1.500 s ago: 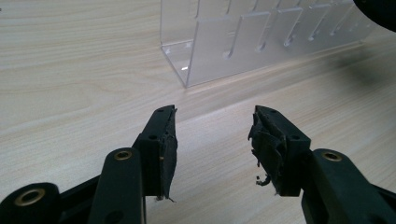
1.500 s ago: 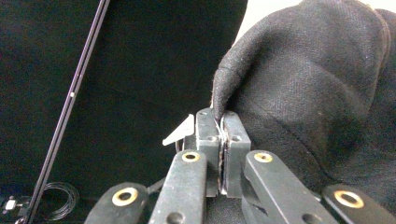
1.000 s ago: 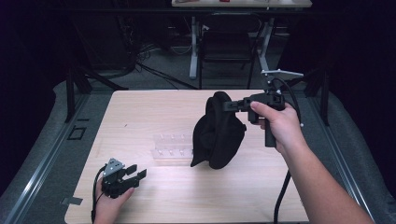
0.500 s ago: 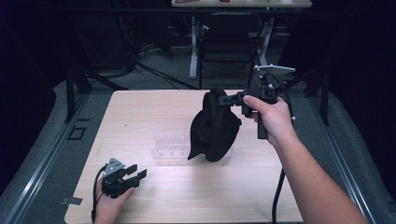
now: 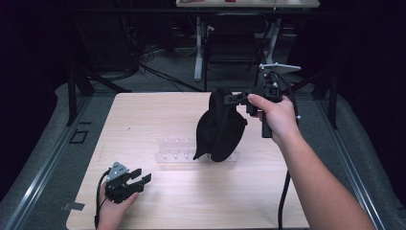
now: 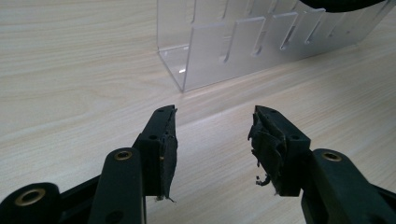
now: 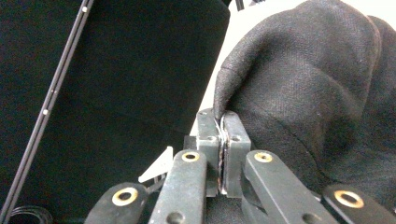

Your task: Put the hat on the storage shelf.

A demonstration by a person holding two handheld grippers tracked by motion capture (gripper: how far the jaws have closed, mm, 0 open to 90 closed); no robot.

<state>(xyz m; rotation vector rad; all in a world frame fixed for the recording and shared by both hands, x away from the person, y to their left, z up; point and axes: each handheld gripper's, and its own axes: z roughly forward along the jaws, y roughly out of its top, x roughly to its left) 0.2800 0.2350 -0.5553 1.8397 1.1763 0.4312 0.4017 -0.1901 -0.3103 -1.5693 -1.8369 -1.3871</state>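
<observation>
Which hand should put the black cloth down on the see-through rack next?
Probably the right. The right gripper is already shut on the black cloth, which hangs just above the clear rack. The left gripper rests open near the table's front edge, holding nothing.

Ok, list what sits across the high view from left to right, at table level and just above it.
Left tool → clear plastic rack → black cloth → right tool, pinching the cloth's top edge.
</observation>
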